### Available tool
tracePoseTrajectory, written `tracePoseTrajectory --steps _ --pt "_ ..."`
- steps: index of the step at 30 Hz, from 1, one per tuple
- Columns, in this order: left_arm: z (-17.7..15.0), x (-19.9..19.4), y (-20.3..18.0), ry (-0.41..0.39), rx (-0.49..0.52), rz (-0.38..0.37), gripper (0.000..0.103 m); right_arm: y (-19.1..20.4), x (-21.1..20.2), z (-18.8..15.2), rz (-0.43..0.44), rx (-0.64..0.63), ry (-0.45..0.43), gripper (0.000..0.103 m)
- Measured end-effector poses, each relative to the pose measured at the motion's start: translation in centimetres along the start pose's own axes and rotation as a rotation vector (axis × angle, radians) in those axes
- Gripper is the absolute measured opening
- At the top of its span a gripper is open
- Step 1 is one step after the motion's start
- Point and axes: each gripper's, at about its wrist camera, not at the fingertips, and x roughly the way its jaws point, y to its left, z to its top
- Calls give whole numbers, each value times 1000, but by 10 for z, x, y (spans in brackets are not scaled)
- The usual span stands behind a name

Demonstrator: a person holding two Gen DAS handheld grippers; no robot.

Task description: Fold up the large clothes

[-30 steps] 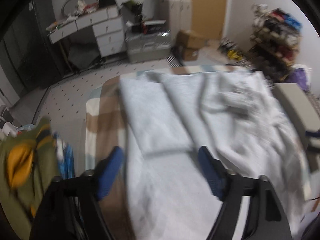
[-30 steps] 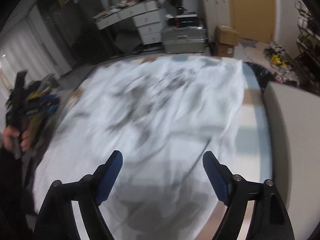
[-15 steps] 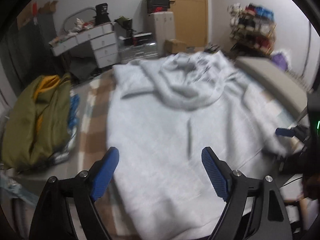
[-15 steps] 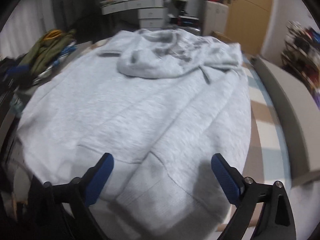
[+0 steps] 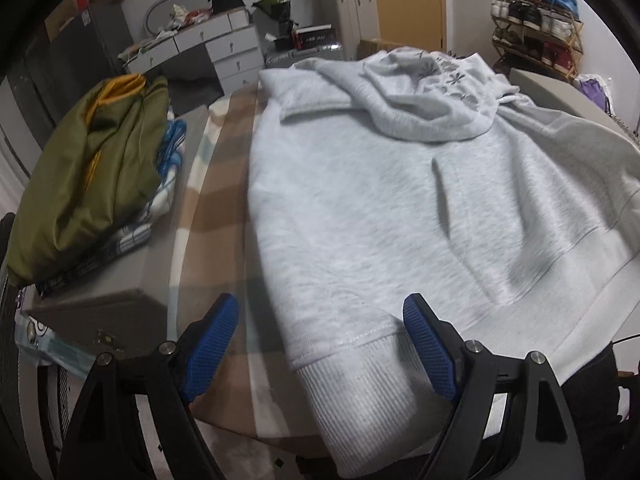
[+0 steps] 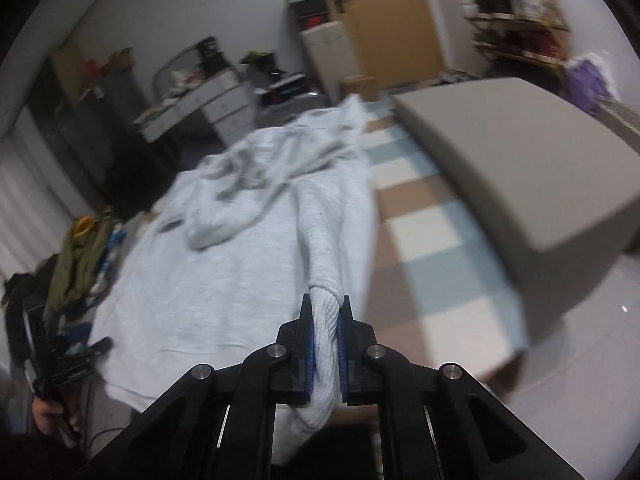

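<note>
We see the grey hoodie (image 5: 384, 208) spread flat on the checked blanket (image 5: 216, 216), our right tongs (image 6: 325, 340) having just closed on its ribbed sleeve cuff (image 6: 326, 320), our left tongs (image 5: 320, 344) apart above the hem.

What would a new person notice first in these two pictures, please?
The large pale grey hoodie spread over the checked blanket fills the middle of both views. In the right wrist view, the right gripper has just closed on a ribbed cuff of it, while the left gripper hangs open over the ribbed hem at the near corner. An olive green jacket lies in a heap to the left.
</note>
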Motion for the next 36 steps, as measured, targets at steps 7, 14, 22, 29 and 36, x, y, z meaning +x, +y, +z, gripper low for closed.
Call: tracePoseTrajectory --steps 7,14,22,29,36 --pt "-14 -4 4 15 8 53 82 -34 21 -14 -99 -37 222 9" --pt "-14 -6 23 46 -39 56 82 -15 8 -20 -40 -94 130 26" --pt "-10 0 49 62 -215 -207 82 1 5 -9 122 -95 -9 72" --pt "-14 40 48 167 -280 -368 15 -6 36 -17 71 -33 49 69" --pt "-6 35 38 161 -240 -320 10 -17 32 -13 87 -17 32 12"
